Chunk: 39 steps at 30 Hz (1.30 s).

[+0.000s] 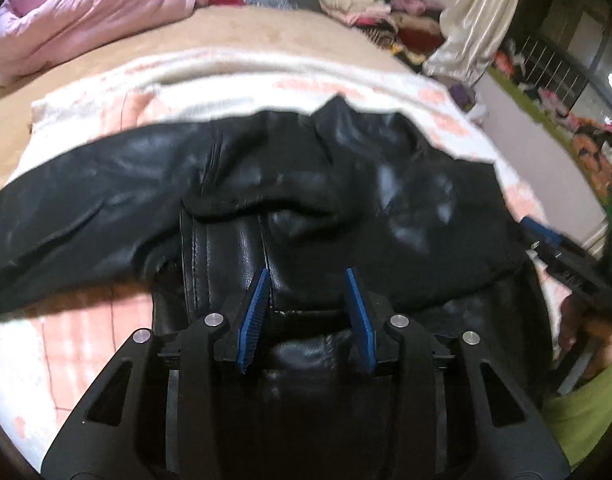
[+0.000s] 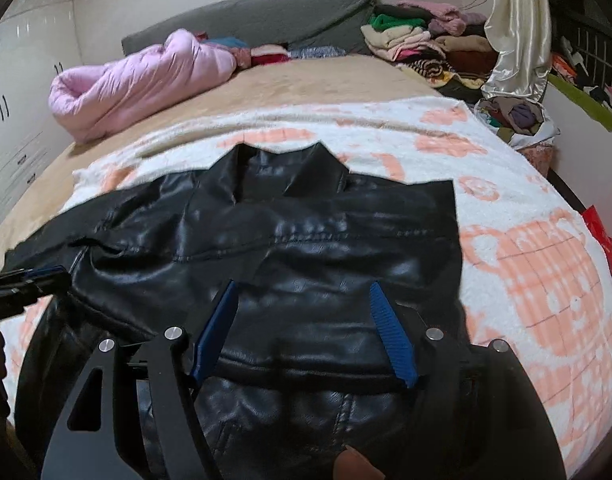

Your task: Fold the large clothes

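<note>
A black leather jacket (image 1: 290,184) lies spread on a white and pink blanket (image 1: 106,104), collar toward the far side and one sleeve folded across its body. My left gripper (image 1: 307,278) hovers over the jacket's lower middle, jaws apart, nothing between the blue pads (image 1: 253,320). In the right wrist view the jacket (image 2: 306,232) fills the centre and my right gripper (image 2: 304,286) stands open above its lower half, holding nothing. The right gripper (image 1: 553,246) shows at the right edge of the left wrist view. The left gripper (image 2: 34,278) shows at the left edge of the right wrist view.
The blanket (image 2: 525,272) covers a tan bed (image 2: 306,80). A rolled pink quilt (image 2: 146,80) lies at the far left. Piled clothes (image 2: 417,40) and a cream curtain (image 2: 513,32) stand at the far right. A person's green sleeve (image 1: 585,412) is at the lower right.
</note>
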Available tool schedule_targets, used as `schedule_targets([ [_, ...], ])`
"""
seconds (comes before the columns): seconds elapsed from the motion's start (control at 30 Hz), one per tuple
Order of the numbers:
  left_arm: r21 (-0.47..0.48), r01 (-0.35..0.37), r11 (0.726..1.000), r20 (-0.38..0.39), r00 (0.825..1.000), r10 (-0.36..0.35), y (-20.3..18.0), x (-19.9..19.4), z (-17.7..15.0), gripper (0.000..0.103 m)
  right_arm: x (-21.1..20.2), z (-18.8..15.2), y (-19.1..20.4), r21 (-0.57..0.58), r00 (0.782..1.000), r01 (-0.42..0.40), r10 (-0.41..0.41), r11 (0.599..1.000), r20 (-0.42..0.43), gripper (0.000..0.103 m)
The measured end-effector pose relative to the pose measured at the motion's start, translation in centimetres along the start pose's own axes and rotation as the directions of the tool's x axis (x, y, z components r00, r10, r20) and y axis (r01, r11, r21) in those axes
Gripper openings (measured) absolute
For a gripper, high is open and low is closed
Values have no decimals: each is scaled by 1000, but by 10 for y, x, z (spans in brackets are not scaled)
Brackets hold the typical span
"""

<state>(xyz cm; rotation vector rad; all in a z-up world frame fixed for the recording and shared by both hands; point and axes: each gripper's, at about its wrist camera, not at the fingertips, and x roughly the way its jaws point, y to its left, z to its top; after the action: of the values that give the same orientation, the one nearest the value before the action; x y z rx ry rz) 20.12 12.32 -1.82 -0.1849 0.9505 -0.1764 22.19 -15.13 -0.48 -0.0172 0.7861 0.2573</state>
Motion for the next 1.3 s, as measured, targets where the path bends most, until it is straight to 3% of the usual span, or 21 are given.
schedule_targets([
  [0.17,-58,2,998,-87,996,-7,20,33,-12,30,24,-11,-3,22,994,34,-32,999,-103,67],
  [0.3,-100,41,994,-82,995,-50,29,31,-13,29,51,-27,-15,70,983,52,-38,996,-182,64],
  [0.47,-92,41,995,-41,998,-45,25,13,-7,34,38,-24,-8,53,989,64,-56,997,-133,66],
  [0.57,-93,32,995,-10,999,-33,25,-1,-4,50,23,-20,-5,83,995,7,1,997,-100,68],
  [0.63,-94,18,995,12,1000,-17,25,-11,-3,58,15,-18,2,76,997,-21,26,997,-76,77],
  [0.7,-110,10,994,28,1000,-7,28,-16,-2,75,6,-15,13,45,998,-28,31,999,-53,91],
  [0.83,-135,-11,991,39,999,17,35,-24,-4,92,-8,-8,33,8,999,-49,49,999,-17,97],
  [1.3,-202,-72,977,62,994,87,68,-51,-11,93,-29,9,92,-85,995,-92,95,992,31,98],
])
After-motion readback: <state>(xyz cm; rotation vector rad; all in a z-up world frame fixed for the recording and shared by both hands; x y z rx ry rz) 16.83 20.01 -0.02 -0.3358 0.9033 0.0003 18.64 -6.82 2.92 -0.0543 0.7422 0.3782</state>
